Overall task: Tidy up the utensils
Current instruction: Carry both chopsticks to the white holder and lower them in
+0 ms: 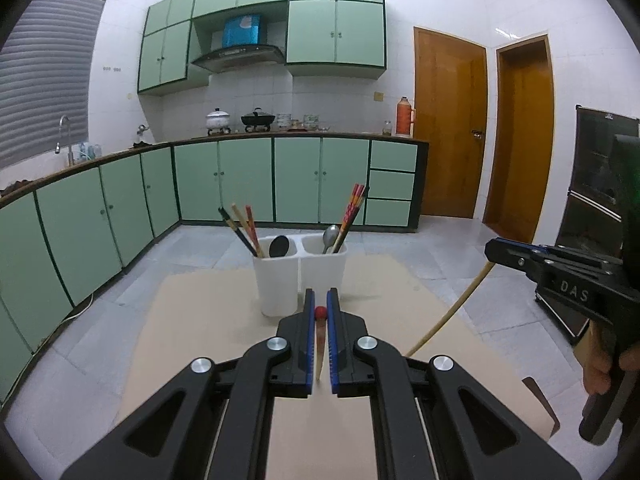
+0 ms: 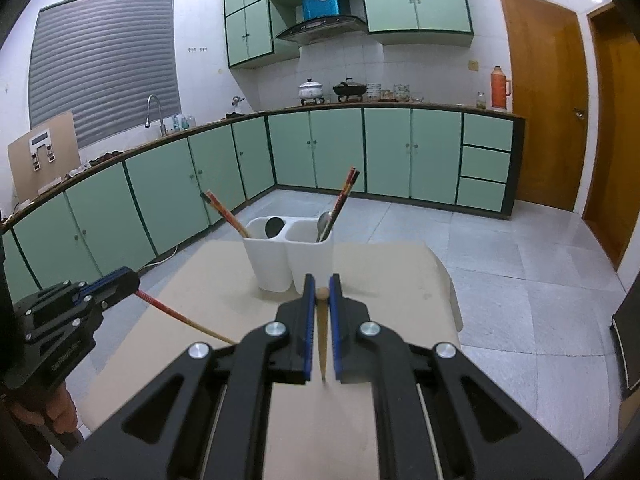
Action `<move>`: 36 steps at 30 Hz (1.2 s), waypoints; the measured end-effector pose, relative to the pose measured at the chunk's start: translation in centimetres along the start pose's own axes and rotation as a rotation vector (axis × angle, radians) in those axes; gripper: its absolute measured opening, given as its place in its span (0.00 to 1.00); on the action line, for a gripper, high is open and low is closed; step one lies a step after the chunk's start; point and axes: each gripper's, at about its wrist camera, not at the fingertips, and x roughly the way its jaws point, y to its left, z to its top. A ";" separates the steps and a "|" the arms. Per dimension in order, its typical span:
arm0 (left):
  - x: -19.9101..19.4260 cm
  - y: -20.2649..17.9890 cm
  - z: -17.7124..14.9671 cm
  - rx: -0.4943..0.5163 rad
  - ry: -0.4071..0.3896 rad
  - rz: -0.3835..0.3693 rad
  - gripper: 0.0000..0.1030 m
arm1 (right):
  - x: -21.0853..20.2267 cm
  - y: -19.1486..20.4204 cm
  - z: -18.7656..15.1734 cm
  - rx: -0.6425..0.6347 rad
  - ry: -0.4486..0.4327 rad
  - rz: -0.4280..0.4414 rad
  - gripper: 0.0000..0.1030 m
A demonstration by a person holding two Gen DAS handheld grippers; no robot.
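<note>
Grippers both clamped: your left gripper [image 1: 320,304] pinches a red-topped wooden chopstick [image 1: 319,344], your right gripper [image 2: 321,286] a plain tan wooden chopstick [image 2: 322,336]. Both held above the beige table [image 1: 200,320], near the white two-compartment plastic utensil holder [image 1: 300,272].

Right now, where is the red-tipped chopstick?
The red-tipped chopstick is clamped in the left tongs, above the beige table, just short of the white utensil holder.

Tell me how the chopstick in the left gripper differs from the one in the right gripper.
The left gripper holds a red-ended chopstick with a patterned red upper part; the right gripper holds a plain tan chopstick with no pattern. Both are pinched near the top end, tips hanging toward the table.
</note>
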 end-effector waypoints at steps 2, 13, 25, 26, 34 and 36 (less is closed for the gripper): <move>0.1 0.0 0.4 0.002 0.000 -0.004 0.06 | 0.2 -0.2 0.8 0.002 0.009 0.014 0.06; -1.4 1.3 4.5 0.006 -0.083 0.004 0.05 | -0.5 0.1 6.4 -0.035 -0.068 0.045 0.06; -0.1 2.3 12.8 0.015 -0.255 0.023 0.05 | 2.8 0.8 15.7 -0.065 -0.178 0.060 0.06; 0.5 2.4 13.2 0.013 -0.256 0.026 0.05 | 3.5 0.9 16.0 -0.074 -0.176 0.059 0.06; 6.5 4.1 14.0 -0.017 -0.174 0.028 0.05 | 10.2 0.4 16.5 -0.068 -0.111 0.041 0.06; 7.8 4.6 13.7 -0.025 -0.155 0.031 0.05 | 12.0 0.3 16.2 -0.061 -0.090 0.045 0.06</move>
